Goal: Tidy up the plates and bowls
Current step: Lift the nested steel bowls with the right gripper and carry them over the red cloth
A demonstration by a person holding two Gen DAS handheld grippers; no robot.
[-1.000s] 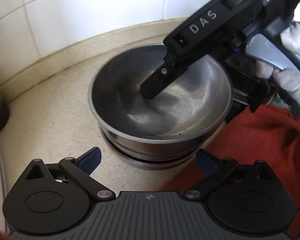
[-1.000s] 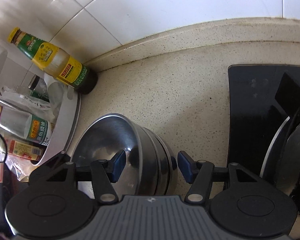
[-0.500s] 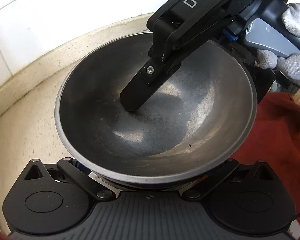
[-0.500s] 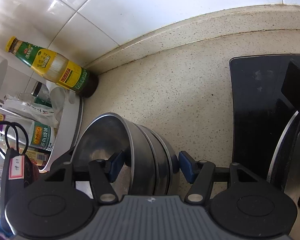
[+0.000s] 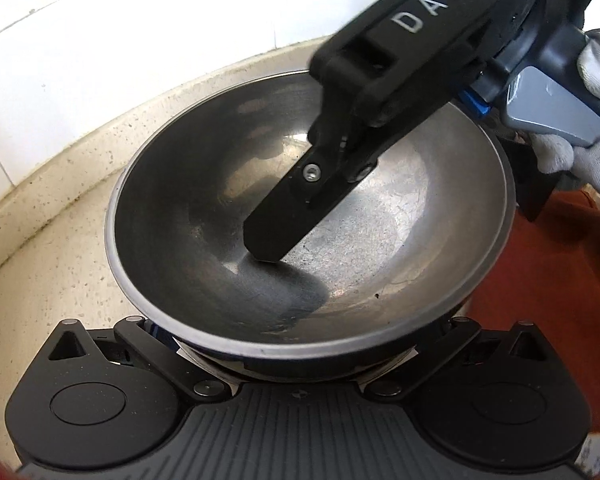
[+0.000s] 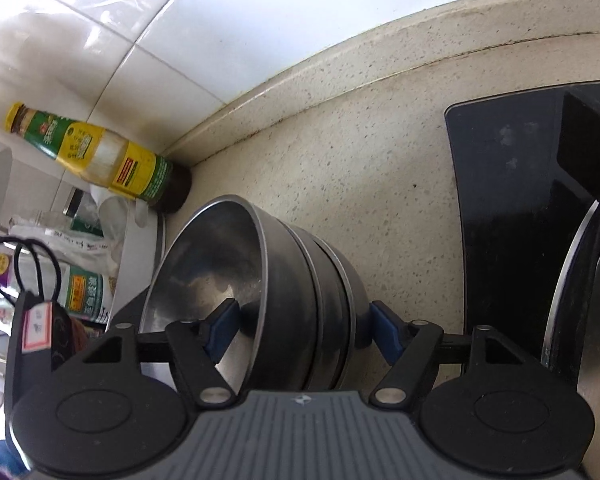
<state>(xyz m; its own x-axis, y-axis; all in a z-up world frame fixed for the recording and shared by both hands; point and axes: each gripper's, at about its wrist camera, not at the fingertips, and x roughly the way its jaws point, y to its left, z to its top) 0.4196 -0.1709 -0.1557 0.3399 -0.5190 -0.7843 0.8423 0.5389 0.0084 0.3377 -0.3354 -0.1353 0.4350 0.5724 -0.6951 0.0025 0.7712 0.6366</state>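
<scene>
Right hand-held gripper (image 6: 304,326) – jaws just opening, straddling the stacked bowls' (image 6: 300,280) wall near the table's (image 6: 340,152) back edge; left hand-held gripper's (image 5: 300,364) state – cannot tell.

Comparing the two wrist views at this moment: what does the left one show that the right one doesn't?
Left wrist only: the whole inside of the top steel bowl, a gloved hand on the right gripper's handle, and a red cloth.

Right wrist only: the nested bowls side-on, with the jaws, just opened further, astride them and the outer pad clear; a sauce bottle; the black cooktop.

Both: bowl stack, speckled counter, white tiles.
</scene>
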